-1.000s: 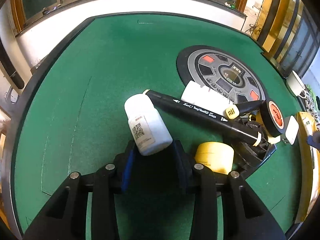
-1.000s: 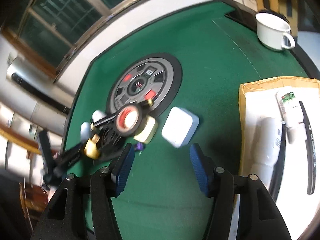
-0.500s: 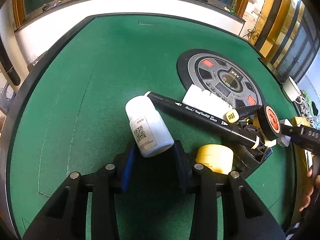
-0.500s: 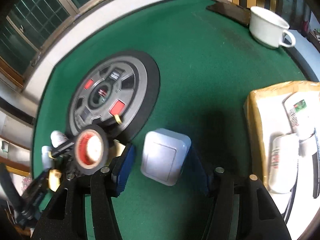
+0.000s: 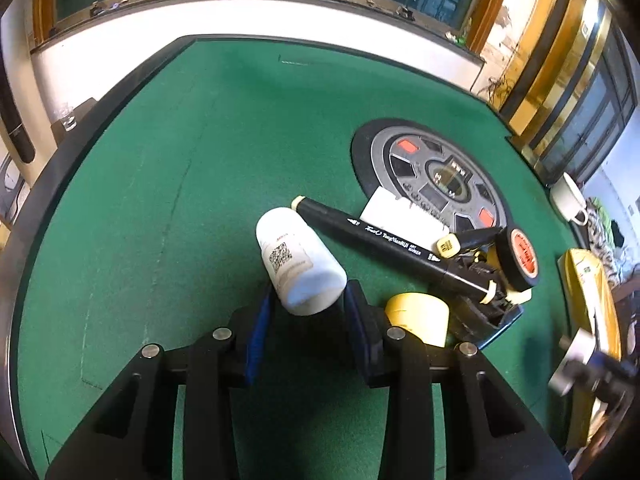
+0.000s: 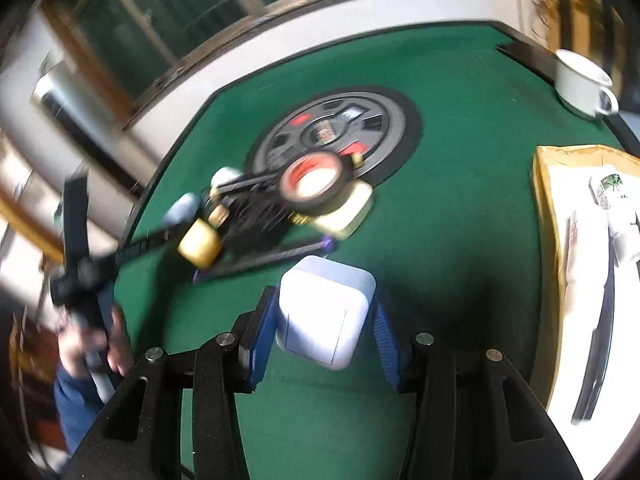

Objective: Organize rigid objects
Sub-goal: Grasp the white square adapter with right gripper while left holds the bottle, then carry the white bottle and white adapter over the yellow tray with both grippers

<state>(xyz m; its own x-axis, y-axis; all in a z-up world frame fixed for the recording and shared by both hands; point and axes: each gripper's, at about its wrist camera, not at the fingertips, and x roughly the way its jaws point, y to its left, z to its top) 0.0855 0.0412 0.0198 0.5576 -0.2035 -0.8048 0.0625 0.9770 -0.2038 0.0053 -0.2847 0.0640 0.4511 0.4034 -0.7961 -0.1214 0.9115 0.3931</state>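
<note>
The left gripper (image 5: 307,312) clasped a smooth white plastic bottle (image 5: 299,266) lying on green felt (image 5: 160,184); the right gripper (image 6: 325,336) clamped a glossy, rounded-square white box (image 6: 326,316).

Left half of the green tabletop (image 5: 152,184) is bare felt out to the black rim, so a claw can pass there freely. Right of the white bottle (image 5: 298,258) it's packed: black marker (image 5: 384,240) lying diagonally, yellow tape roll (image 5: 418,316), black tape roll (image 5: 518,254) on a dark pile, round control panel (image 5: 432,176) behind. Far right is blocked by the cardboard box (image 6: 560,216); a white cup (image 6: 582,82) stands at the far edge, with open felt between panel and box.
</note>
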